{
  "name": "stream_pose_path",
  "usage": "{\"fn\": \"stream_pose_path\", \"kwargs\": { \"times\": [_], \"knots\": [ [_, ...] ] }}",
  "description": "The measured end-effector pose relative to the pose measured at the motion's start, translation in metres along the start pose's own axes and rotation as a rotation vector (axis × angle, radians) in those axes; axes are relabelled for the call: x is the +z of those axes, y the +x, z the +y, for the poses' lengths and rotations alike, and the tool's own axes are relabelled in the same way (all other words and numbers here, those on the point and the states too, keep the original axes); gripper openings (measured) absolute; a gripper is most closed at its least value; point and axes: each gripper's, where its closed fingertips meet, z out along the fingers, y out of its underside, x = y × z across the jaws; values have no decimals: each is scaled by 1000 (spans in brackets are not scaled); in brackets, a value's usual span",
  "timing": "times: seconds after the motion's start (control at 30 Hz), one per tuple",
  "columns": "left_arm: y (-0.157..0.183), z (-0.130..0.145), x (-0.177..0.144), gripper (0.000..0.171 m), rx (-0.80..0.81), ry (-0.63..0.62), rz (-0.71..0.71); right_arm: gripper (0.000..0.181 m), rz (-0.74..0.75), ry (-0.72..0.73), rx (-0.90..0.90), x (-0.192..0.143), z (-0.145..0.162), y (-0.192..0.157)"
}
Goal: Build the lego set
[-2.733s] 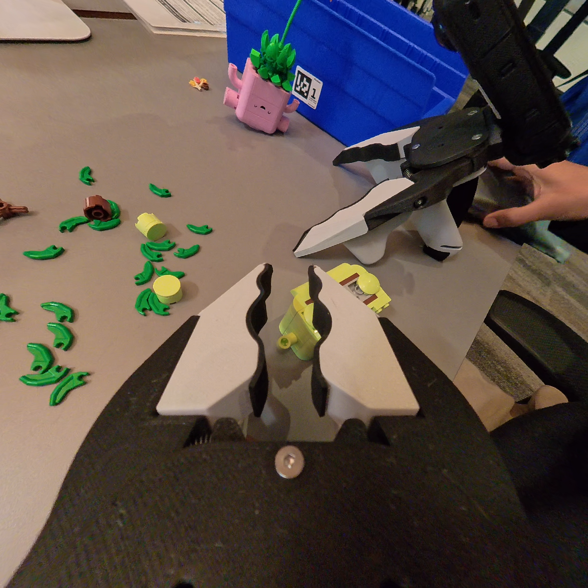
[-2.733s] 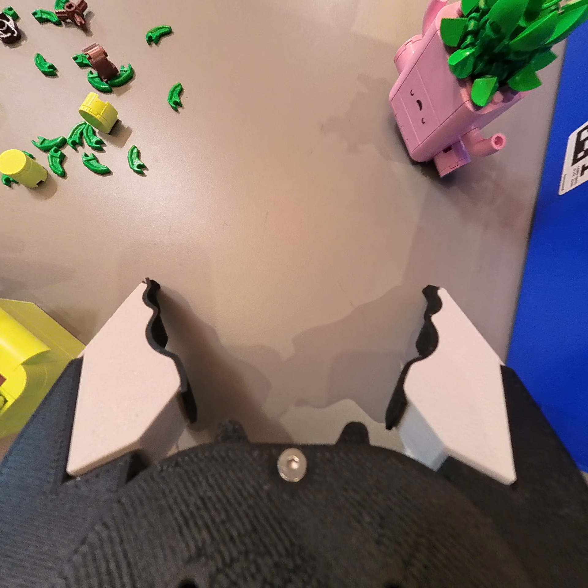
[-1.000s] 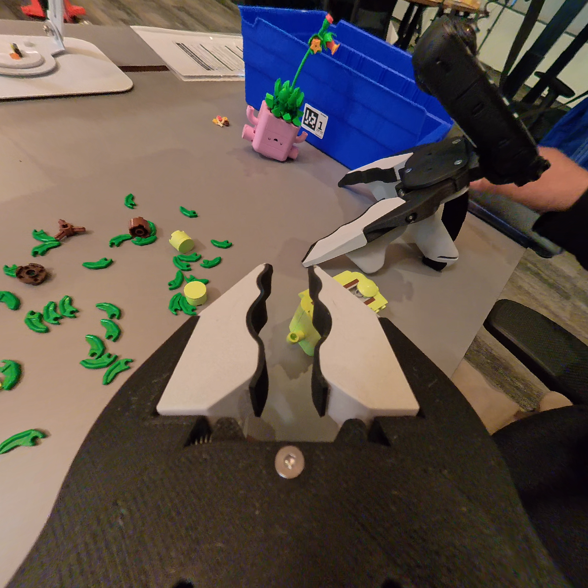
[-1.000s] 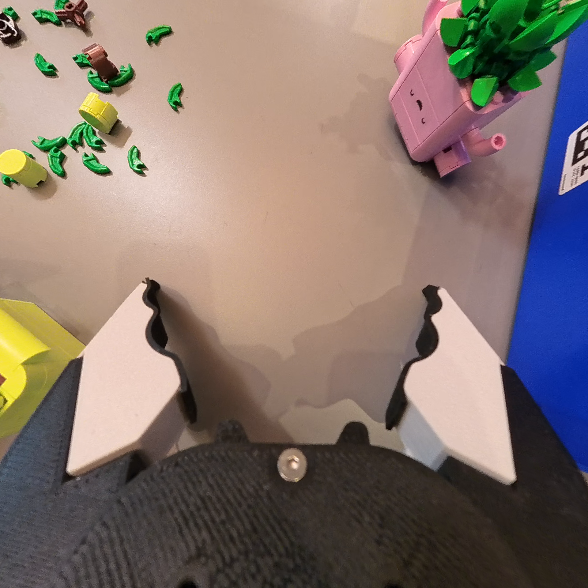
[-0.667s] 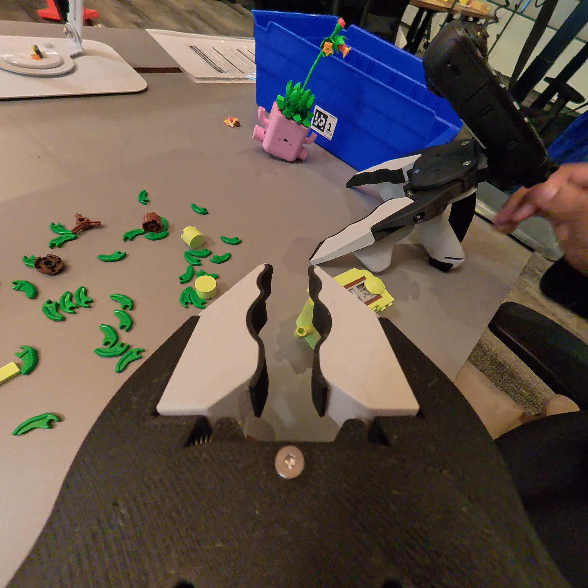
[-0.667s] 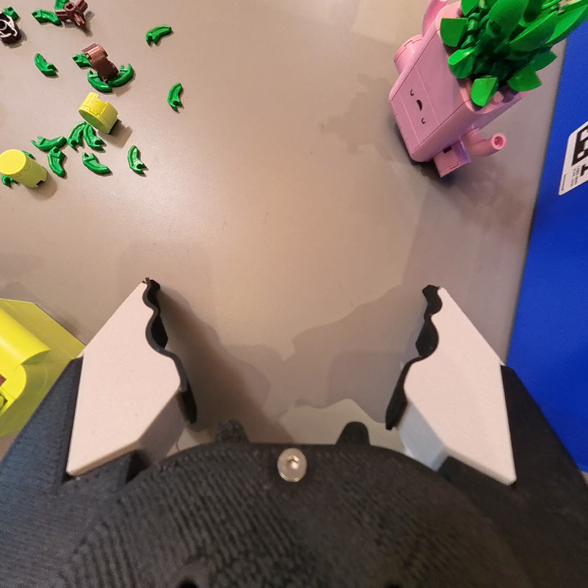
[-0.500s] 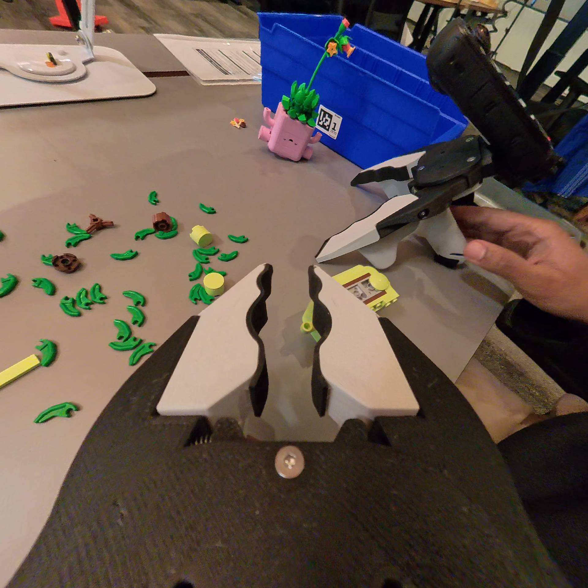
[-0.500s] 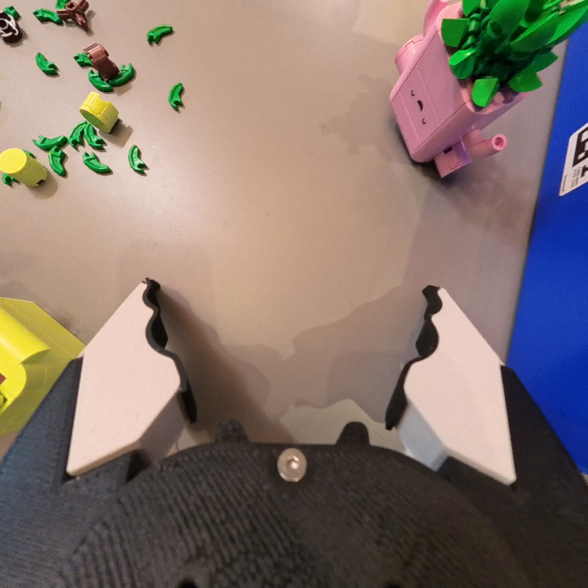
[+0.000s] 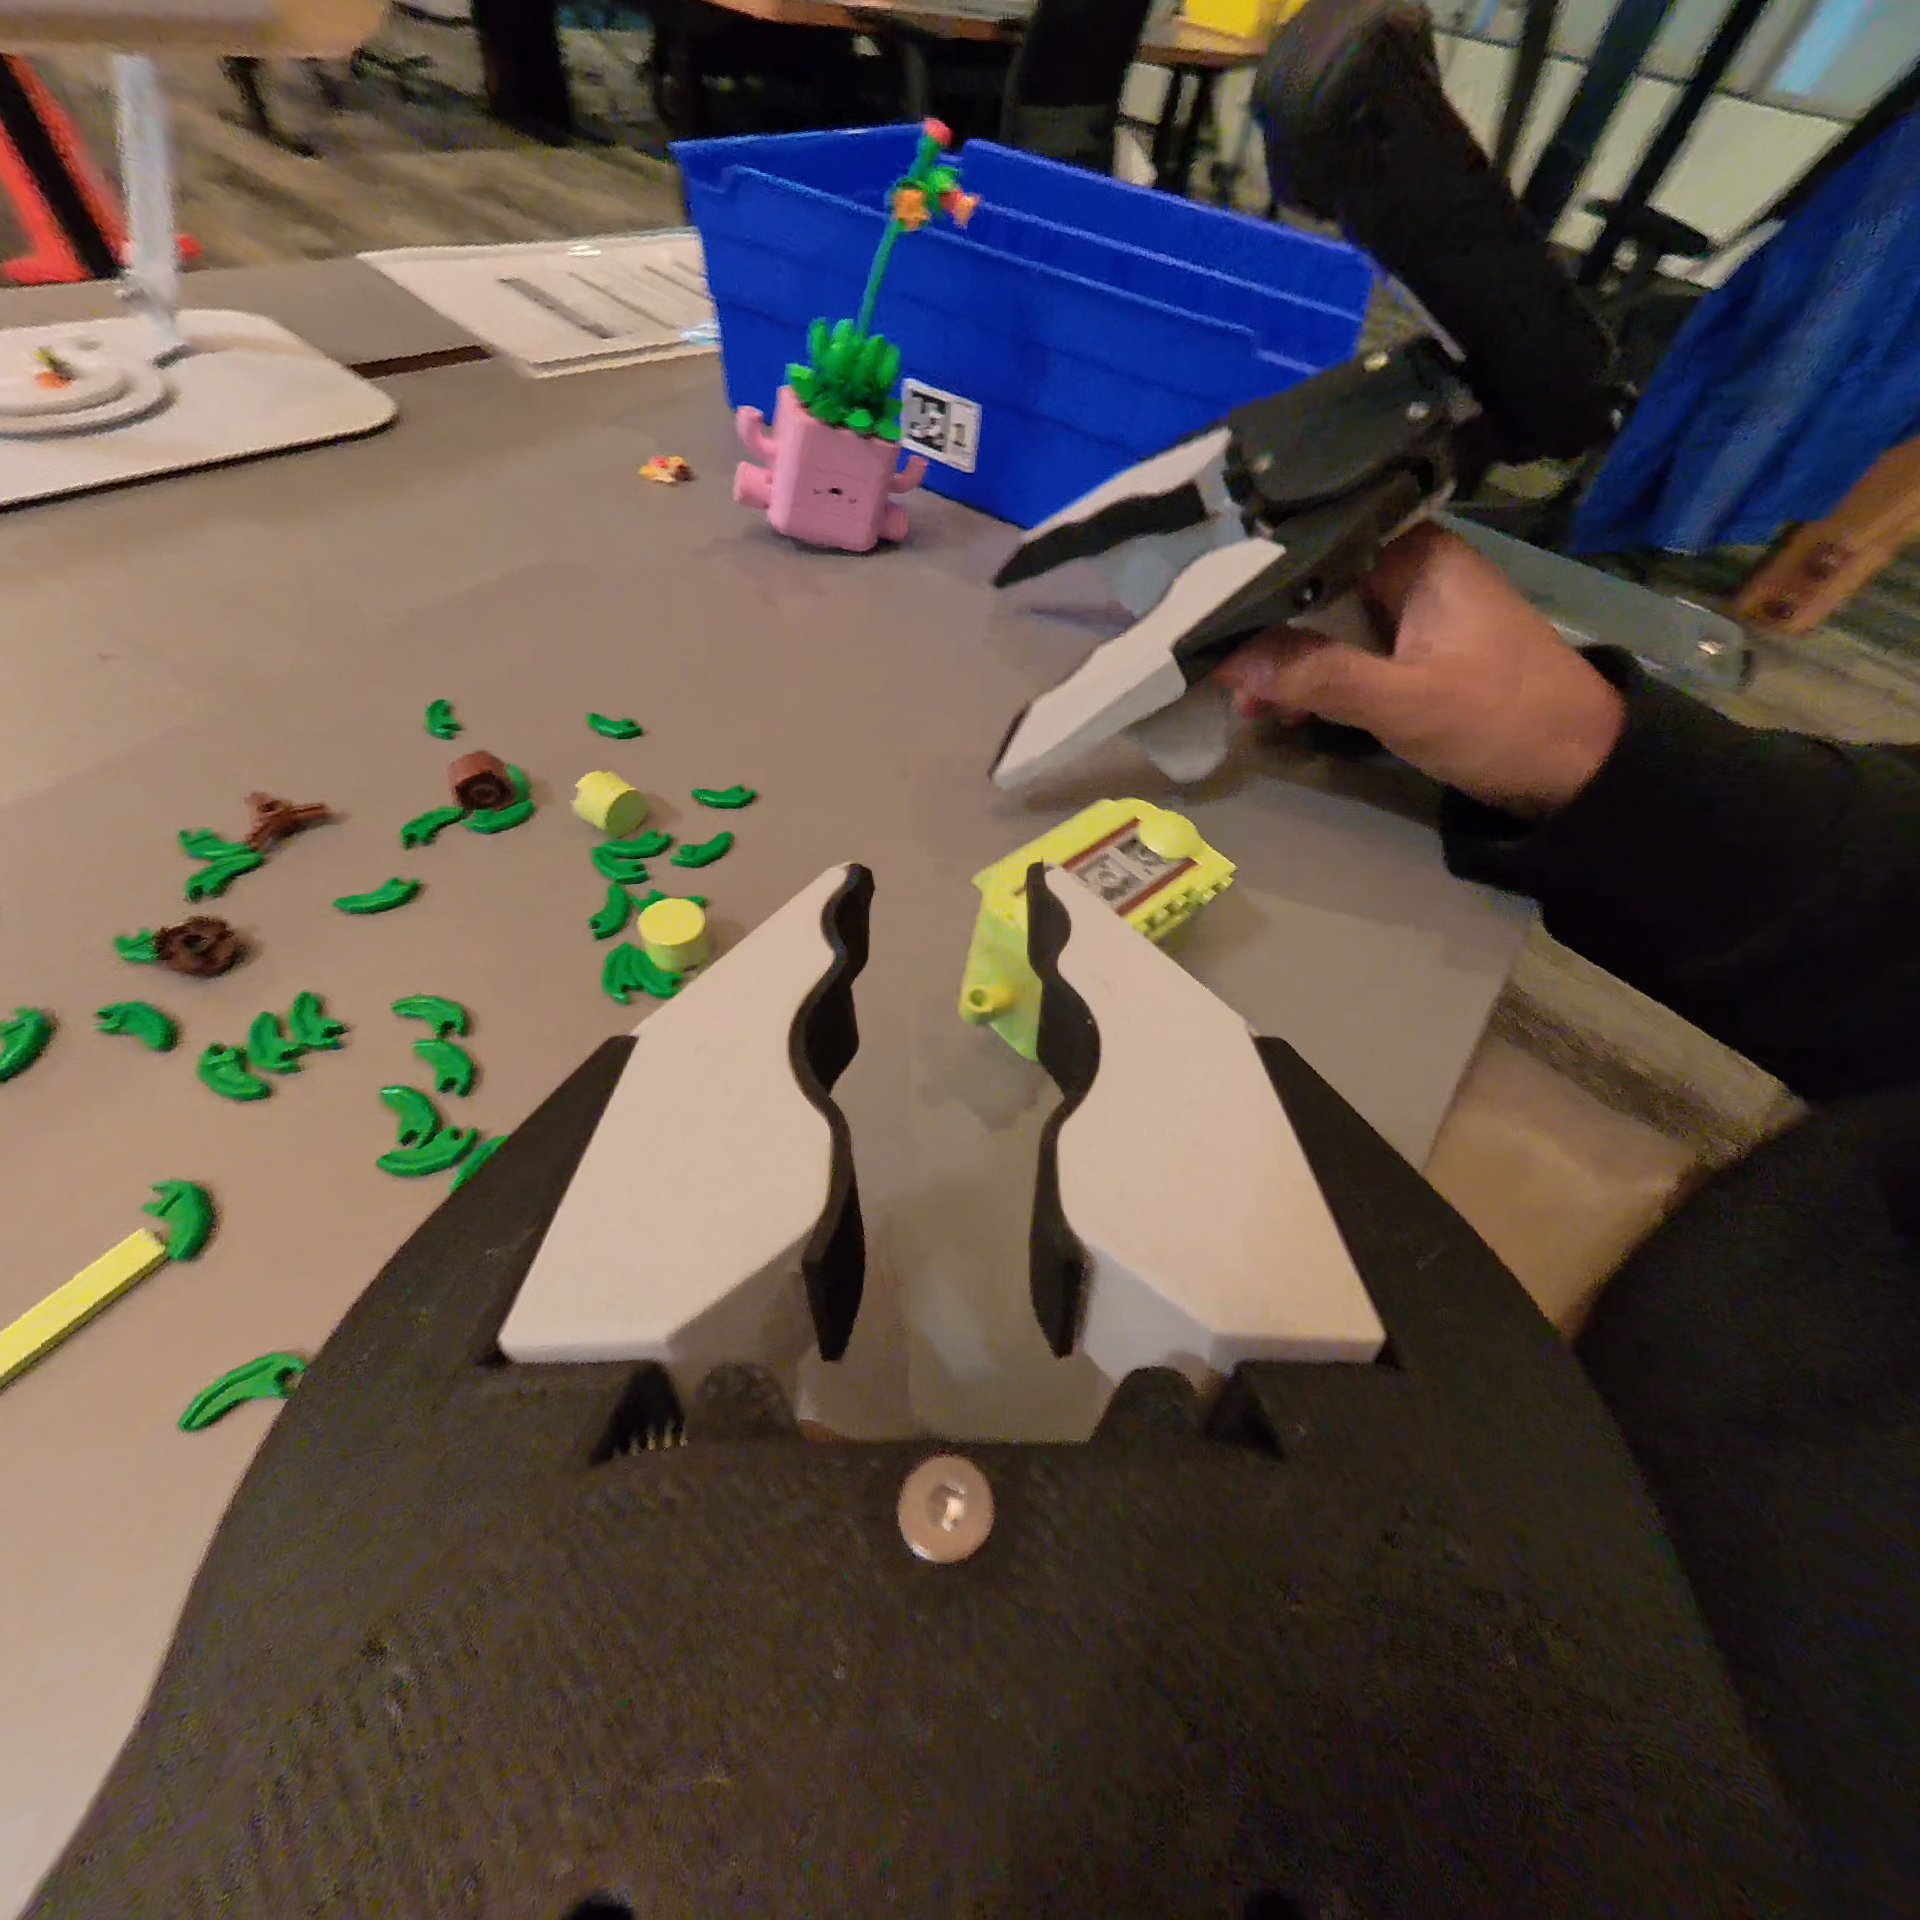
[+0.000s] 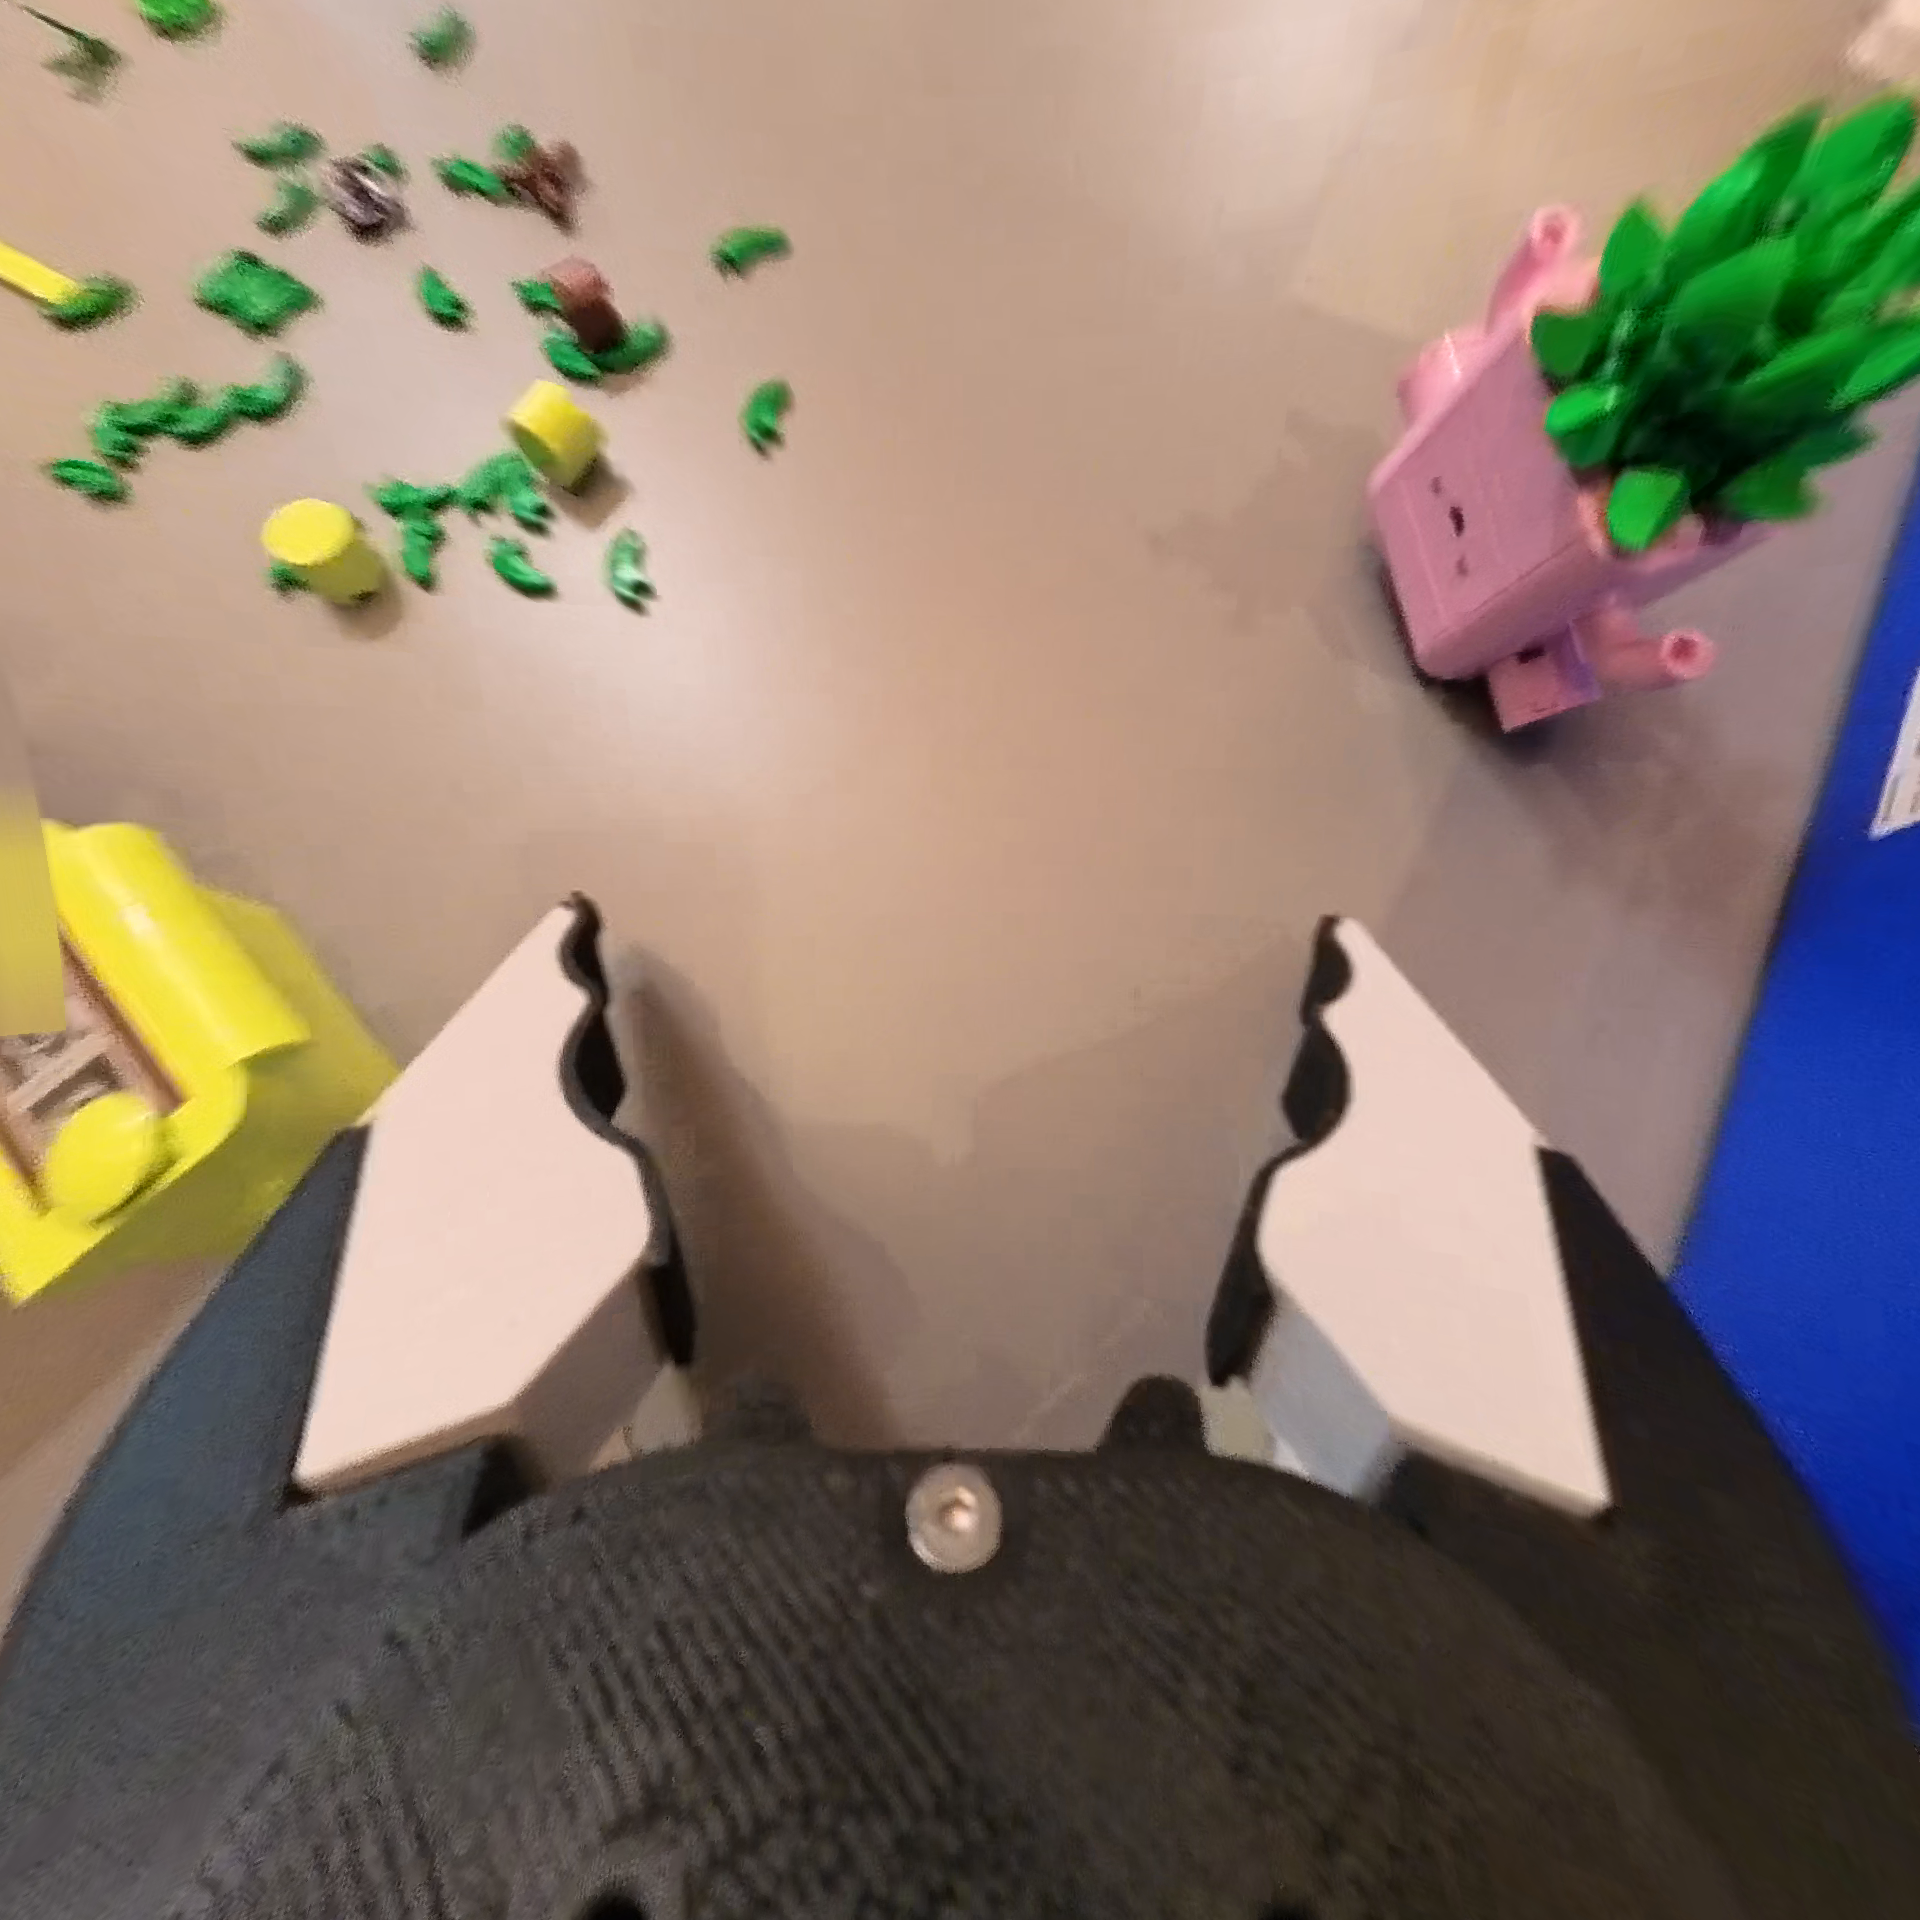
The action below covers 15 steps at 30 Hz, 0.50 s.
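Right gripper, parked before, is now being lifted by a hand, jaws spread and empty, left gripper narrowly parted, lime lego build sitting near the bench's right edge, so assembly is resuming.

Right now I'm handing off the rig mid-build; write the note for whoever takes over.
Left gripper: jaws narrowly apart, empty, above the table just short of the lime-green pot build.
Right gripper: open, empty; a hand grips it low over the table.
Done: pink pot with green plant and flower stalk stands by the blue bin.
Left: lime-green pot build is only partly assembled. Loose green leaf pieces, two lime cylinders, brown pieces and a lime bar lie scattered on the table's left.
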Motion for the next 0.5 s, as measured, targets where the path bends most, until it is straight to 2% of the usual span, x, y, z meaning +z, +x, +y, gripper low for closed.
{"fn": "stream_pose_path", "kwargs": {
  "times": [0.13, 0.23, 0.27, 0.33, 0.37, 0.4, 0.5],
  "knots": [
    [11, 8, 0, 33, 84, -27, 74, 78, -19, 173, -82, -25, -14, -17],
    [19, 11, 5, 35, 106, -42, 110, 59, -108, 251, -64, -38, -19, -36],
    [20, 12, 7, 36, 109, -55, 116, 53, -167, 281, -48, -42, -23, -45],
    [19, 13, 12, 40, 114, -73, 110, 64, -384, 391, -24, -59, -37, -75],
    [19, 13, 14, 41, 113, -75, 110, 54, -503, 446, -26, -70, -42, -90],
    [20, 12, 15, 42, 111, -77, 121, 36, -602, 494, -33, -81, -46, -102],
    [24, 15, 20, 46, 114, -100, 146, 9, -692, 527, -44, -89, -48, -114]
  ]
}}
